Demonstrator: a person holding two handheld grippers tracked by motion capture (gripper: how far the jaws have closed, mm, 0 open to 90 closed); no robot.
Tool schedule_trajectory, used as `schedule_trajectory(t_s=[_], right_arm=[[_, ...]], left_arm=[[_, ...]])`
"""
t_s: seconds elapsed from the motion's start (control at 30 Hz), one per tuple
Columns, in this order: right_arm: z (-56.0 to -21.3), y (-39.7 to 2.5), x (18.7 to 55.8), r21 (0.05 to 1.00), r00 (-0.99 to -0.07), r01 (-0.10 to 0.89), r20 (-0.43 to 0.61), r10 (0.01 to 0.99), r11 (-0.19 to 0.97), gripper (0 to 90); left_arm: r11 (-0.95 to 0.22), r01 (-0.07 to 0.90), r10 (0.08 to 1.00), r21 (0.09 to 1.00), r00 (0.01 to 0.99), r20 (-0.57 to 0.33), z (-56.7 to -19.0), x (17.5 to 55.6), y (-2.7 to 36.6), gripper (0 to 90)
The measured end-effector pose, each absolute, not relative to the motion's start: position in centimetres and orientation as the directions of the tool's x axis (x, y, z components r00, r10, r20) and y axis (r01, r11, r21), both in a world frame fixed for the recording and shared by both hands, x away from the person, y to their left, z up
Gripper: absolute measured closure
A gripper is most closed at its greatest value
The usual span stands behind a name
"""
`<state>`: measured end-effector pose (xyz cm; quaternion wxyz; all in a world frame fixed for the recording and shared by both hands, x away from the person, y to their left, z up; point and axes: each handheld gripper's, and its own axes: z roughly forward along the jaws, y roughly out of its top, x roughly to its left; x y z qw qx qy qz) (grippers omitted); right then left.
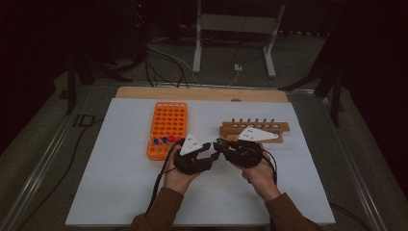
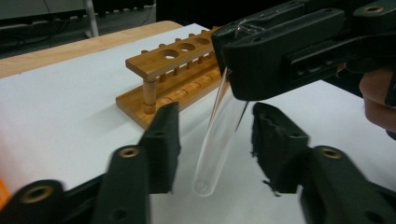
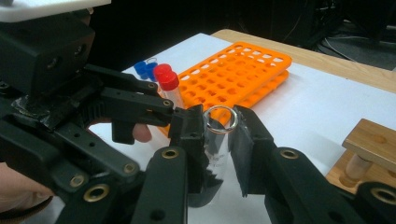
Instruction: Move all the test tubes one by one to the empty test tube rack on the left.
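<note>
The right tool [image 2: 243,70] grips the tube [image 2: 219,140] near its rim, its long axis hanging between the left tool's [image 2: 215,140] wide jaws at frame centre.

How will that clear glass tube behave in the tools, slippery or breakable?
The tube looks thin-walled and smooth, so it is probably fragile and slippery. The right tool grips it near the open rim; being round, it would likely roll if laid down.

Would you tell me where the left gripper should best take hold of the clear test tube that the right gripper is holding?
Probably the bare lower half of the test tube. The right gripper is shut on the tube near its open rim, and the tube hangs tilted, round end down, between the left gripper's open jaws, so closing from both sides below the other jaws suits it.
</note>
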<state>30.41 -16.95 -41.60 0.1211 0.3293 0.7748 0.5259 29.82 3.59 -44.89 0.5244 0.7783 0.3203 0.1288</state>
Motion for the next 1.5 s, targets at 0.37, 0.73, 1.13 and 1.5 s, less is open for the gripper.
schedule_trajectory(t_s=[0.37, 0.73, 1.13, 1.5], right_arm=[[-41.8, -16.5, 30.4, 0.889, -0.767, 0.387, 0.164, 0.62, 0.244, 75.8], [-41.6, -17.1, 30.4, 0.902, -0.772, 0.376, 0.176, 0.611, 0.215, 41.1], [-41.9, -18.6, 30.3, 0.902, -0.71, 0.376, 0.134, 0.691, 0.211, 6.4], [-42.5, -20.2, 29.9, 0.894, -0.664, 0.393, 0.114, 0.739, 0.216, 0.0]], left_arm=[[-0.266, 0.349, 0.597, 0.899, 0.792, -0.131, -44.9, 29.8, 3.6, 74.7], [-0.266, 0.34, 0.623, 0.902, 0.775, -0.109, -44.7, 29.7, 4.4, 76.5], [-0.25, 0.336, 0.661, 0.908, 0.745, -0.094, -43.8, 28.8, 7.0, 76.4], [-0.22, 0.331, 0.686, 0.918, 0.721, -0.095, -43.0, 28.1, 9.8, 76.4]])
